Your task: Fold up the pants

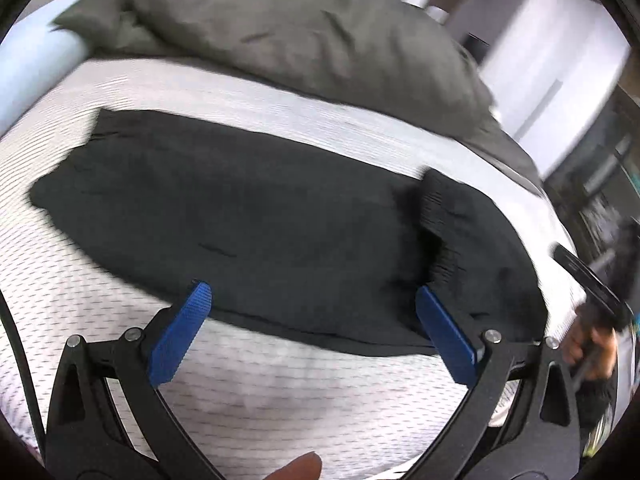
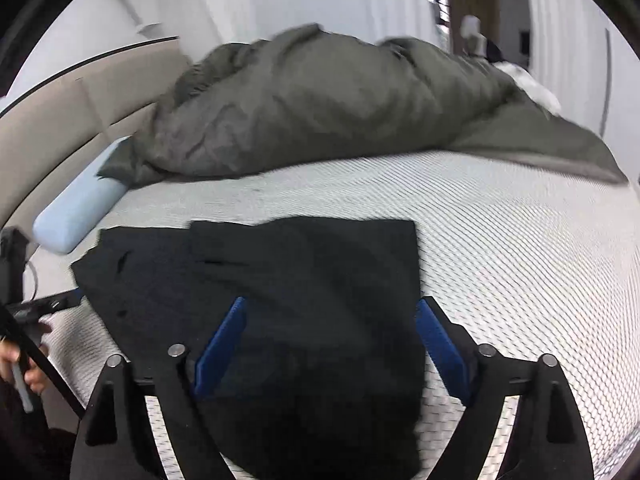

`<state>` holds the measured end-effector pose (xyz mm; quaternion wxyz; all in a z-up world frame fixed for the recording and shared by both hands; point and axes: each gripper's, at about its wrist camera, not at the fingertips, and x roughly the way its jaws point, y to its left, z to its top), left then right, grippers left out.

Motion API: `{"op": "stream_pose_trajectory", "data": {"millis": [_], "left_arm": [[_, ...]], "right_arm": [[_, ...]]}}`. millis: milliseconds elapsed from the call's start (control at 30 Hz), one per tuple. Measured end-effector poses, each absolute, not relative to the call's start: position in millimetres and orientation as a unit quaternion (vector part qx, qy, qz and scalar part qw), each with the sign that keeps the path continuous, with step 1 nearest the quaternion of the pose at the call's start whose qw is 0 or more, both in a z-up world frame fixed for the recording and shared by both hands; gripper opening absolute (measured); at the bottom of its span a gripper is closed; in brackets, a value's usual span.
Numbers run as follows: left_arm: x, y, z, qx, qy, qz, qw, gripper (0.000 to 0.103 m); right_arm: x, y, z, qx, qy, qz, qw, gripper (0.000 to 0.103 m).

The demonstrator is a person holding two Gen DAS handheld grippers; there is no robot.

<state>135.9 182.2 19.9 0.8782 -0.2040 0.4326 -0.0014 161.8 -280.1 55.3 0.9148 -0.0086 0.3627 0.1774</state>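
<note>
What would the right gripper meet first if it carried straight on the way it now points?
Most likely the black pants: the open right gripper points down at the folded cloth lying on the mattress. How far above the cloth it hangs is unclear.

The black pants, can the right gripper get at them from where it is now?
Probably yes. The right gripper is open just above the black pants, which lie flat on the mattress with nothing in between.
</note>
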Motion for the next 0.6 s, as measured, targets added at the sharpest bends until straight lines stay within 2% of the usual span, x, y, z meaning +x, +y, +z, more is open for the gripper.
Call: {"op": "stream_pose_trajectory", "data": {"millis": [67,300,367,400,433,500,600], "left_arm": [[130.3,206.5,15.3,-0.223,0.430,0.035,0.874,0.102],[120.6,261.7,-7.9,-0.290,0.431,0.085,0.850,0.102],[120.1,270.6,-13.9,-0.303,0.436,0.084,0.843,0.102],[119.7,273.1,-15.9,-0.304,0.440,0.085,0.841,0.102],[120.5,275.3,-18.9,-0.307,0.443,0.086,0.838,0.102],[119.1,280.2,-25.4,-0.314,0.450,0.088,0.831,0.102],[113.6,280.2,-28.4,-0.323,0.451,0.083,0.828,0.102]], "right_arm": [[158.0,-259.7,57.3,0.000,0.356,0.200,0.913,0.098],[163.8,-165.5,25.0,-0.020,0.400,0.268,0.876,0.099],[163.6,-140.6,15.3,-0.043,0.406,0.288,0.866,0.083],[164.5,-133.6,11.7,-0.051,0.410,0.294,0.862,0.063],[167.1,-123.8,7.7,-0.061,0.416,0.300,0.857,0.053],[172.1,-109.8,1.0,-0.071,0.416,0.305,0.854,0.044],[183.0,-104.4,-7.2,-0.053,0.437,0.298,0.847,0.043]]}}
